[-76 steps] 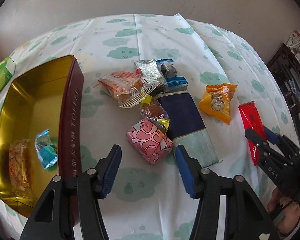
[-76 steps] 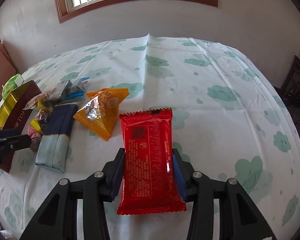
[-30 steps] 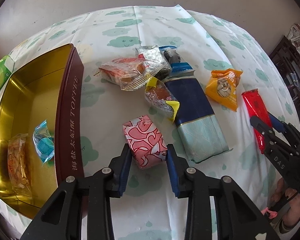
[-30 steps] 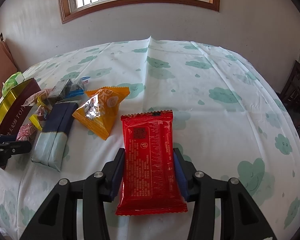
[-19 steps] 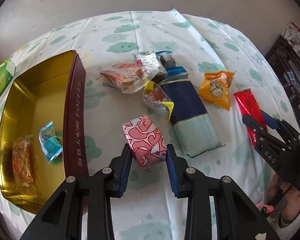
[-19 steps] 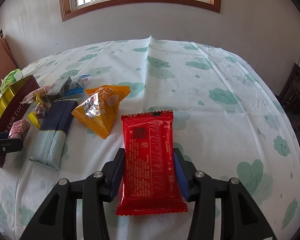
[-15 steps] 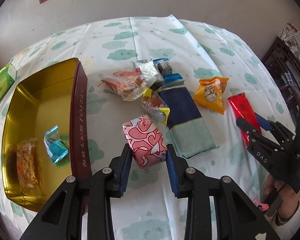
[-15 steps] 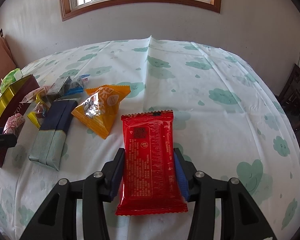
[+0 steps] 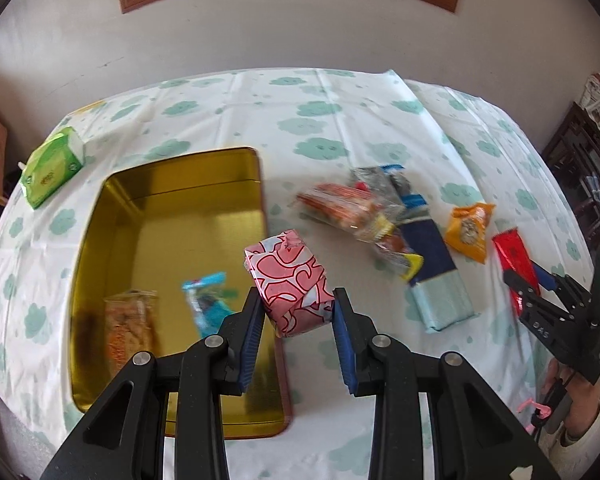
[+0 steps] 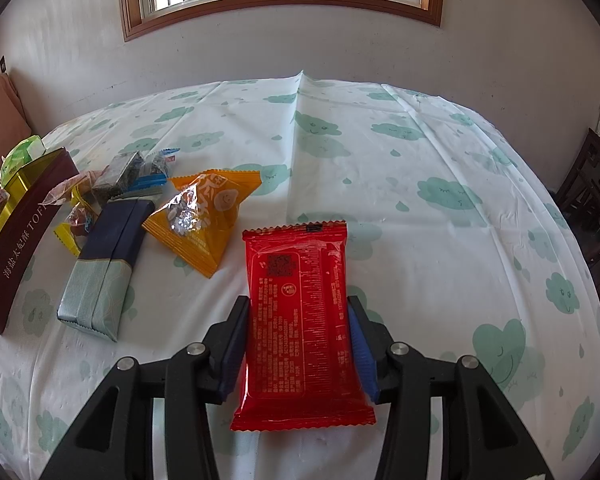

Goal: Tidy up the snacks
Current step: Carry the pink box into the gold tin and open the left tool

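Lifted — pink packet (image 9: 290,282) above tin (image 9: 100,216).

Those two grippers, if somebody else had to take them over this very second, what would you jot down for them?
Left gripper: shut on the pink packet, lifted near the gold tin.
Right gripper: shut on the red packet, low over the tablecloth.
Done: two snacks lie in the tin.
Left: drop both held packets in, then the orange packet, blue pack and the small wrapped pile.
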`<state>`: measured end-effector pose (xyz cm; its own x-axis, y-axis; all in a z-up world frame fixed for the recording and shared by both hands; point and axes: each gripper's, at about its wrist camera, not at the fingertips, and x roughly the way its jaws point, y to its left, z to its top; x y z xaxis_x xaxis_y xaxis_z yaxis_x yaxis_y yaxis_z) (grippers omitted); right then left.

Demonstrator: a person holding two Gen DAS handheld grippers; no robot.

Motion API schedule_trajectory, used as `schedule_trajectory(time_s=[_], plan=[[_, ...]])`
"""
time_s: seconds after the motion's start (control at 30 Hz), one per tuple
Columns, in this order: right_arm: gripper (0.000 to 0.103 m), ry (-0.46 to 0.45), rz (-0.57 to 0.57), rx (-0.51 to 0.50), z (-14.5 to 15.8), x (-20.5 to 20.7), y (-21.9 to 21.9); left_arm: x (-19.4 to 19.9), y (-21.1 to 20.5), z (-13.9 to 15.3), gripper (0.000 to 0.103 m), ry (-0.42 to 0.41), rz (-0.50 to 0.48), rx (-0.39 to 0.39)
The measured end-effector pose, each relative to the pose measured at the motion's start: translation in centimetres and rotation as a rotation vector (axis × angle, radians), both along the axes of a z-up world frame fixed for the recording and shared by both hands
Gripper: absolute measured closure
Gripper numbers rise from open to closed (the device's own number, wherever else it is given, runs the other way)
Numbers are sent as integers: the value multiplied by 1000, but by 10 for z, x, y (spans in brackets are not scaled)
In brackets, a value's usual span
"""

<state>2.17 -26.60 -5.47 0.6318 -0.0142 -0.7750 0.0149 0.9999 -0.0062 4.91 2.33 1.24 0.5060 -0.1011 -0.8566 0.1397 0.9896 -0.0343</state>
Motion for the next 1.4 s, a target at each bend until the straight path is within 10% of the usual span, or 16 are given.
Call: schedule_trajectory(time_s=[0.53,1.4], plan=[[54,0,0,0,0,1,1,14,79,-36,73,59,145,90],[54,0,-1,-3,1,1,1,16,77,-56,69,74,113,145]])
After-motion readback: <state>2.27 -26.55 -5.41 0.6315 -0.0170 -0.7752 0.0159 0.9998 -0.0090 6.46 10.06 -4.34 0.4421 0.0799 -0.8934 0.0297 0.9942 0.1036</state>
